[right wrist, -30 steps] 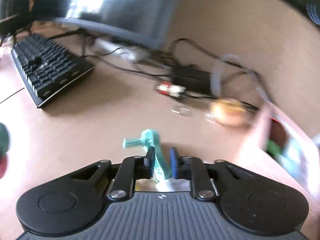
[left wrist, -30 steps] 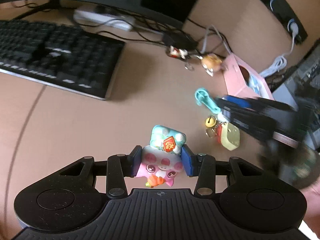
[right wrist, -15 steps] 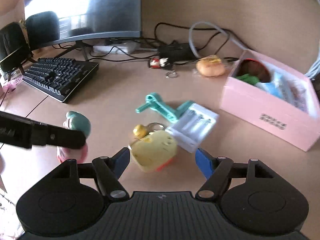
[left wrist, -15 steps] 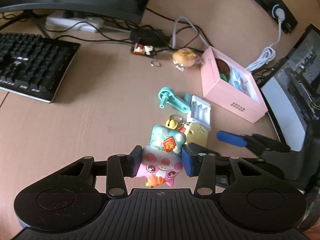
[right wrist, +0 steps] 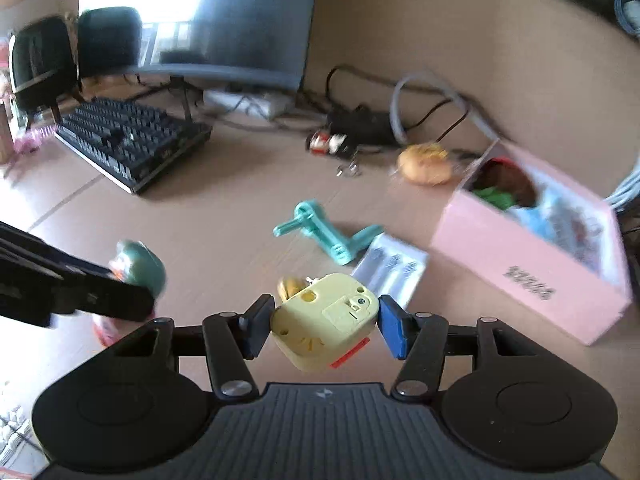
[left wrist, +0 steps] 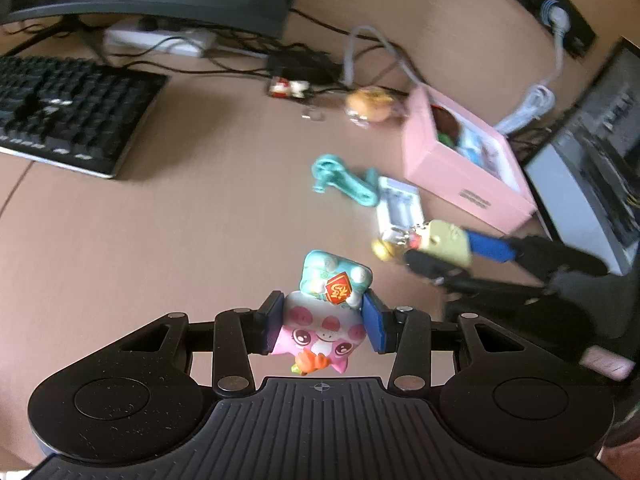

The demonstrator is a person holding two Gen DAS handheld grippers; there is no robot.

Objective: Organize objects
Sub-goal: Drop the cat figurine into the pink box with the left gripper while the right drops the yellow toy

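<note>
My left gripper [left wrist: 323, 324] is shut on a pink cat-face toy with a teal hat [left wrist: 326, 316], held above the desk. My right gripper [right wrist: 325, 325] is shut on a yellow cheese-shaped keychain toy [right wrist: 326, 326] with a small bell [right wrist: 291, 285]; it also shows in the left wrist view [left wrist: 444, 242]. A teal plastic crank tool [right wrist: 326, 232] and a white blister pack [right wrist: 390, 266] lie on the desk ahead. An open pink box [right wrist: 532, 264] holding several items stands to the right.
A black keyboard [right wrist: 132, 144] lies at the left under a monitor [right wrist: 240, 20]. Cables, a small red-and-white figure [right wrist: 326, 142] and an orange plush [right wrist: 426, 164] lie at the back. A laptop [left wrist: 592, 168] stands right of the box.
My right gripper moved forward and closed on the yellow cheese toy, lifting it off the desk. My left gripper keeps hold of the pink toy and has shifted slightly.
</note>
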